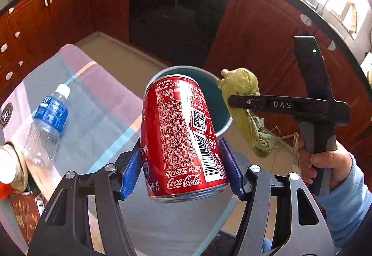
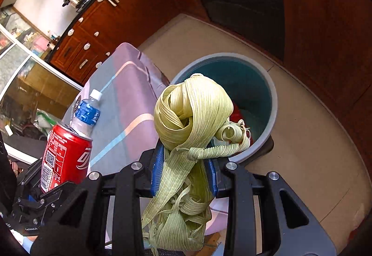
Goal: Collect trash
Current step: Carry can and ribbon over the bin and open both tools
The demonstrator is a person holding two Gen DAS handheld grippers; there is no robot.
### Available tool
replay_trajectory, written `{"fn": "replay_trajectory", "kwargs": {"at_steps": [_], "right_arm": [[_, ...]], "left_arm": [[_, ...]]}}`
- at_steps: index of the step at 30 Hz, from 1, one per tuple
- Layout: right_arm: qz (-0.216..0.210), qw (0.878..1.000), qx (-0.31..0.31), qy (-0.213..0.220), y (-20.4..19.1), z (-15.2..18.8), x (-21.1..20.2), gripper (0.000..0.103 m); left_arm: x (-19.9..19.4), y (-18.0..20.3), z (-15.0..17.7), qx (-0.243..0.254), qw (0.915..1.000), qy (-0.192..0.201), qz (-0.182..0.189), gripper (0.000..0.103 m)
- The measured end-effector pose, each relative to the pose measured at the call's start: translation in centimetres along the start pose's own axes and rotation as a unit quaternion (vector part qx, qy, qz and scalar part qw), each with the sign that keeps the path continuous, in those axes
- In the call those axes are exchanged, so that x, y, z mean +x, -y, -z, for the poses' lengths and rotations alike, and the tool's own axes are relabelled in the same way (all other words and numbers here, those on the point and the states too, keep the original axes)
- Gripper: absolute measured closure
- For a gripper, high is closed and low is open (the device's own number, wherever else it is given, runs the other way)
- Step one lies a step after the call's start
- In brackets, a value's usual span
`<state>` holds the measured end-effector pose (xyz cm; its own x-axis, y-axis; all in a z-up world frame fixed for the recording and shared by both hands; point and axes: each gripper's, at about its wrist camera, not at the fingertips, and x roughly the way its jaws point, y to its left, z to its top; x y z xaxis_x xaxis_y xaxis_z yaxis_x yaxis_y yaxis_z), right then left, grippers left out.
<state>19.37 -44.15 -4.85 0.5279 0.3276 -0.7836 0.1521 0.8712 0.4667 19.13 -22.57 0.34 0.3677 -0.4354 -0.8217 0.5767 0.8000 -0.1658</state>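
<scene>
My left gripper [image 1: 181, 167] is shut on a red Coca-Cola can [image 1: 181, 135] and holds it above the table, in front of the round grey bin with a teal inside [image 1: 220, 98]. The can also shows at the left of the right wrist view [image 2: 65, 158]. My right gripper [image 2: 184, 172] is shut on a bundle of pale green corn husks [image 2: 193, 112], held near the bin's rim [image 2: 272, 98]. Red trash lies inside the bin. The husks [image 1: 241, 95] and right gripper show in the left wrist view too. A plastic water bottle with a blue label [image 1: 48, 123] lies on the table.
The table wears a grey, pink and blue cloth [image 1: 100, 102]. A paper cup [image 1: 9, 165] sits at its left edge. Wooden kitchen cabinets [image 1: 255, 30] and a black oven [image 1: 174, 12] stand behind the bin on a beige tiled floor [image 2: 302, 139].
</scene>
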Motion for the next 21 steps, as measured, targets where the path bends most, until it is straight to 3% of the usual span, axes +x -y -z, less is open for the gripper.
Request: {"fn": "replay_trajectory", "kwargs": {"at_steps": [7,11,18,21], "right_arm": [[0.008,0.999,0.028,-0.042,2.9,-2.2,3.9,0.071],[0.005,0.998,0.038,-0.053,3.4,-2.9,4.9,0.056],[0.015,0.999,0.036,-0.031,4.1,-4.0,3.9,0.029],[0.025,0.999,0.040,-0.019,4.5,-3.9,3.2,0.024]], "left_arm": [[4.9,0.9,-4.0,0.011,0.9996,-0.019,0.017,0.039],[7.2,1.1,-5.2,0.016,0.9991,-0.033,0.022,0.039],[10.0,1.4,-5.8,0.020,0.9979,-0.053,0.030,0.039],[11.4,1.6,-5.6,0.028,0.9967,-0.068,0.032,0.039]]}}
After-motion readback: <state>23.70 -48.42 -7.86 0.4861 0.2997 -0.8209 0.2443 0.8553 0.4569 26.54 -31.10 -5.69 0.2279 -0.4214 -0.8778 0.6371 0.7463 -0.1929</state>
